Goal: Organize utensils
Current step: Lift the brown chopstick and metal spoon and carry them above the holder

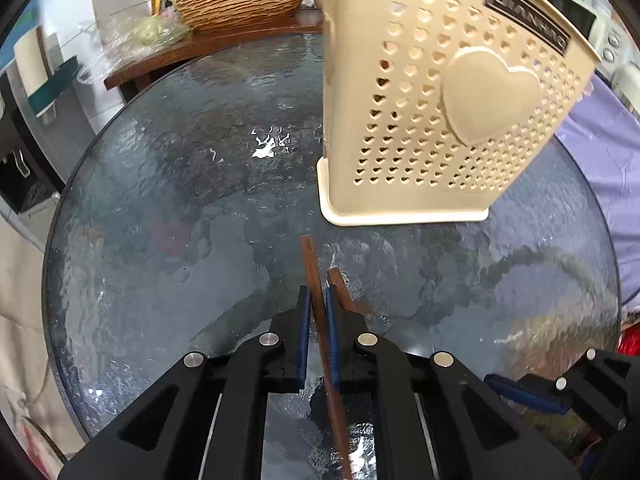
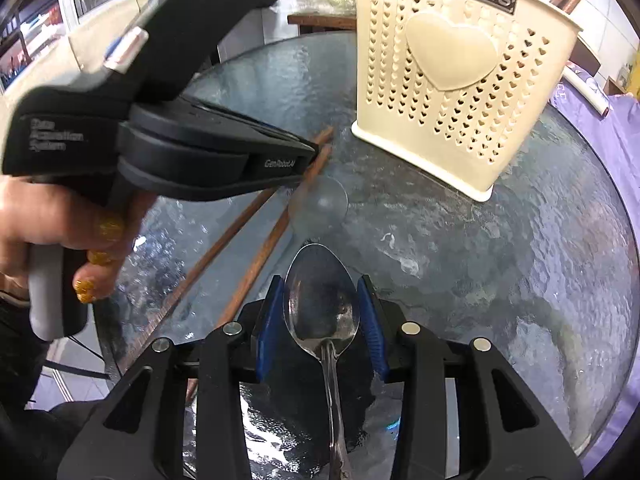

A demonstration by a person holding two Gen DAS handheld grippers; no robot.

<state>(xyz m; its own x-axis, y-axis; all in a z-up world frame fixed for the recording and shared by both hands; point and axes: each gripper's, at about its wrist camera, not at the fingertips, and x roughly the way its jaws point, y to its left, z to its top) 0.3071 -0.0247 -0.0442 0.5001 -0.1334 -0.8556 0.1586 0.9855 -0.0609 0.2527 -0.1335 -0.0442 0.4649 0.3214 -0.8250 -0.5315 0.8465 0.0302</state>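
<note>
A cream perforated utensil holder (image 1: 440,112) with a raised heart stands on the round glass table (image 1: 180,220); it also shows in the right wrist view (image 2: 452,76). My left gripper (image 1: 316,300) is closed around one brown wooden chopstick (image 1: 316,292); a second chopstick (image 1: 340,288) lies just right of its fingers. In the right wrist view both chopsticks (image 2: 256,248) lie on the glass under the left gripper (image 2: 316,152). My right gripper (image 2: 322,292) straddles the bowl of a metal spoon (image 2: 320,308), its blue pads close to the bowl's sides.
A woven basket (image 1: 240,0) and plastic bags sit on a wooden counter behind the table. Purple cloth (image 1: 600,160) lies at the table's right side. A small clear dome (image 2: 320,208) rests on the glass ahead of the spoon.
</note>
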